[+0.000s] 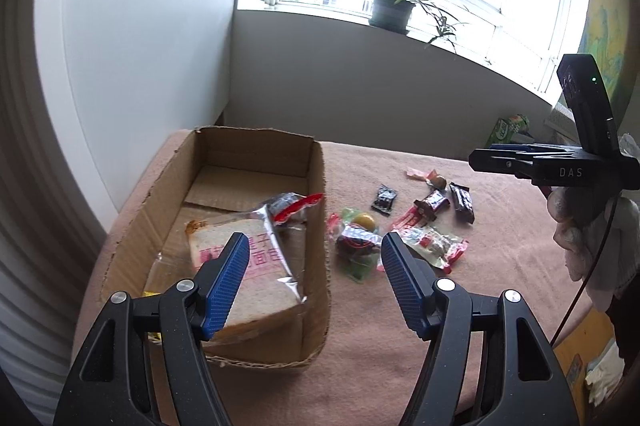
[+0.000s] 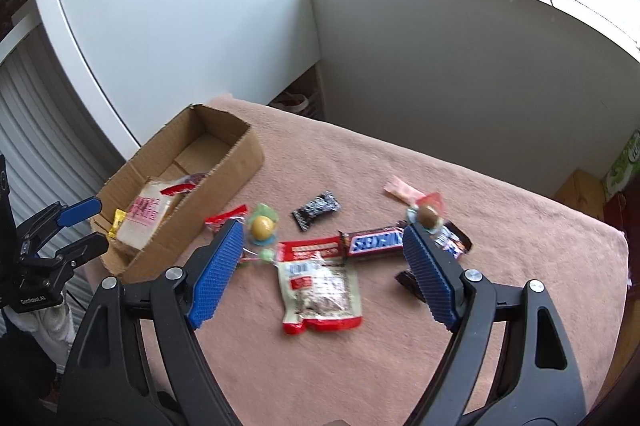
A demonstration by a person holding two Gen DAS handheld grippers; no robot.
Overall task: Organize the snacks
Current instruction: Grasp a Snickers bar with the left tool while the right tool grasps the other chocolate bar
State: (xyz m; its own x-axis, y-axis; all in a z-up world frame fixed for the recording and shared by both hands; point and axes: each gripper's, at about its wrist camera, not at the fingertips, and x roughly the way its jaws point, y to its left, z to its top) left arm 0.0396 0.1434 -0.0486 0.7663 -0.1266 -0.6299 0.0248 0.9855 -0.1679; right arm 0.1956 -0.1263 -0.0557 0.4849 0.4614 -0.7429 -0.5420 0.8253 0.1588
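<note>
Nearest you, your right gripper [image 2: 320, 266] hangs with its jaws wide apart and nothing between the pads, framing the red-and-clear packet [image 2: 319, 286] that lies flat on the pink cloth [image 2: 400, 366] — a stance that reads as lining up the next pick. That packet's long axis runs near to far, its red top edge pointing away from you. Just beyond it the Snickers bar [image 2: 376, 241] lies crosswise, long axis left to right, with a second dark bar [image 2: 452, 246] touching its right end. To the left sits a round yellow sweet in green wrap [image 2: 262, 226]; a small black sachet [image 2: 317, 209] lies farther back, apart from the rest, and a pink wrapper [image 2: 402, 191] farther right. Your left gripper [image 1: 314, 278] is also open and empty, poised over the near right wall of the cardboard box [image 1: 316, 306] — likely because it has nothing left to carry there. Inside the box the bread slice pack [image 1: 244, 266] rests tilted, leaning on a wall, long axis roughly along the box, beside a yellow sweet [image 2: 119, 222].
</note>
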